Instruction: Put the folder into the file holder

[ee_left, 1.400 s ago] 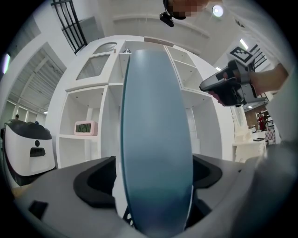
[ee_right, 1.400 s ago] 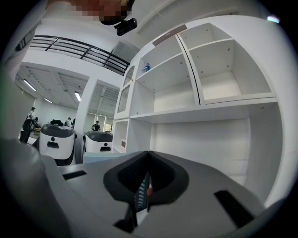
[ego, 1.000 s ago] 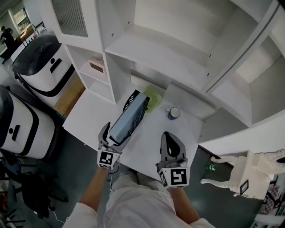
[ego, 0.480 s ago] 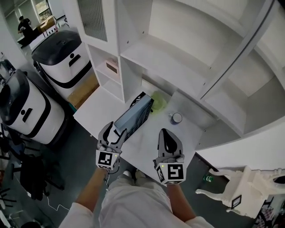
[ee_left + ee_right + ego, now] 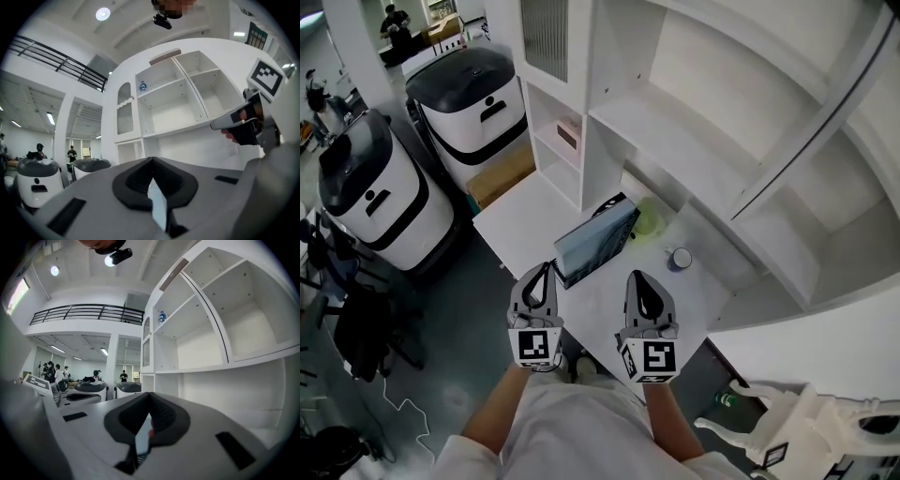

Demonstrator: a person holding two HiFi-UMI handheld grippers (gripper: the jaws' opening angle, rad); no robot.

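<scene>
Evidently, in the head view, the folder (image 5: pixel 592 246) is standing inside the black file holder (image 5: pixel 607 207) on the white table (image 5: pixel 530 217), so we are judging the placing done. It is sitting at one o'clock of the left gripper (image 5: pixel 541 279) and eleven o'clock of the right gripper (image 5: pixel 642 284), both held clear. The left gripper view is showing what the head view cannot: its jaws have just been closing and are meeting on nothing. The right gripper view is showing jaws pressed together, likewise empty.

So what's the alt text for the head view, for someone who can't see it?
Seen from above, a person holds a left gripper, its jaws just closed on nothing, and a shut right gripper at a white desk, where a blue folder stands in a black file holder.
</scene>
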